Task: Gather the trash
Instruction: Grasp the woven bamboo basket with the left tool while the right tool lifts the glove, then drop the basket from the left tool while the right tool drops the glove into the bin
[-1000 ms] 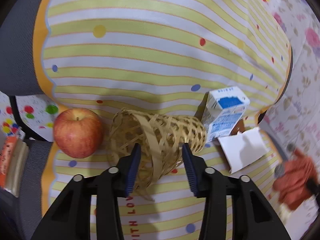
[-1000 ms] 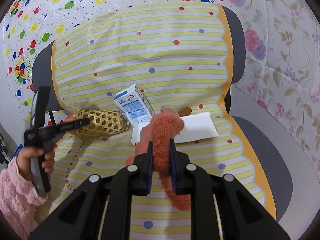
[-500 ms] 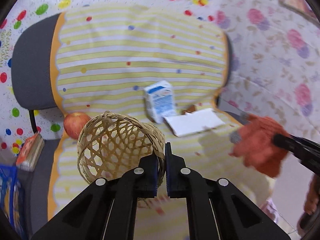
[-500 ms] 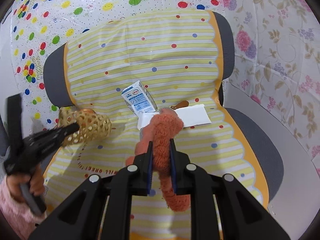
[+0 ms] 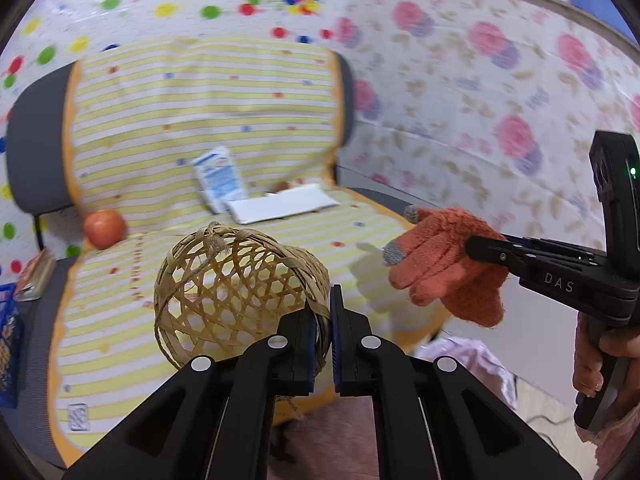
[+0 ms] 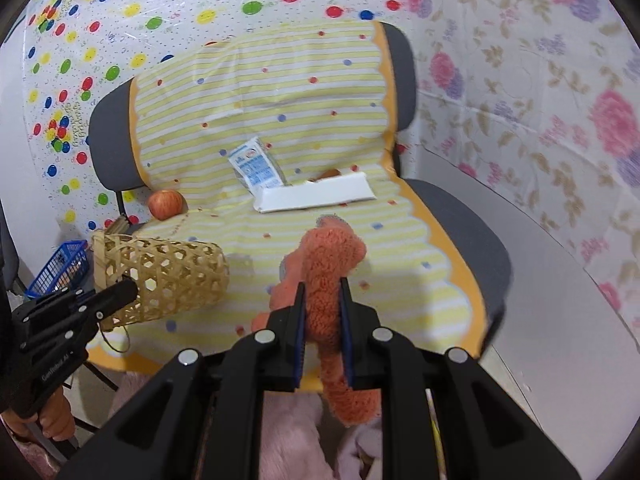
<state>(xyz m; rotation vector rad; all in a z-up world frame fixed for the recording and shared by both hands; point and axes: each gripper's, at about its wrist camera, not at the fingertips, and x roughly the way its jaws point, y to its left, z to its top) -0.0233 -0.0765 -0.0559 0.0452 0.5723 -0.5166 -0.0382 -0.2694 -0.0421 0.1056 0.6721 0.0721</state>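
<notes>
My left gripper (image 5: 326, 300) is shut on the rim of a woven bamboo basket (image 5: 240, 292), held in the air in front of the chair seat. In the right wrist view the basket (image 6: 164, 276) lies on its side in the left gripper (image 6: 128, 290). My right gripper (image 6: 322, 292) is shut on an orange knitted glove (image 6: 328, 256), which hangs below the jaws. The left wrist view shows the glove (image 5: 444, 264) at the right. On the seat lie a blue-and-white milk carton (image 6: 256, 166), a flat white paper box (image 6: 316, 196) and a red apple (image 6: 166, 204).
The chair wears a yellow-striped dotted cover (image 6: 280, 92); grey padding shows at its edges. A small brown thing (image 6: 326, 174) peeks from behind the white box. A blue plastic crate (image 6: 60, 266) stands on the floor at the left. Pink fluffy fabric (image 6: 288, 432) lies under both grippers.
The left gripper closed on the basket's rim, lifted it off the seat and drew back from the chair. The right gripper, still holding the glove, also drew back.
</notes>
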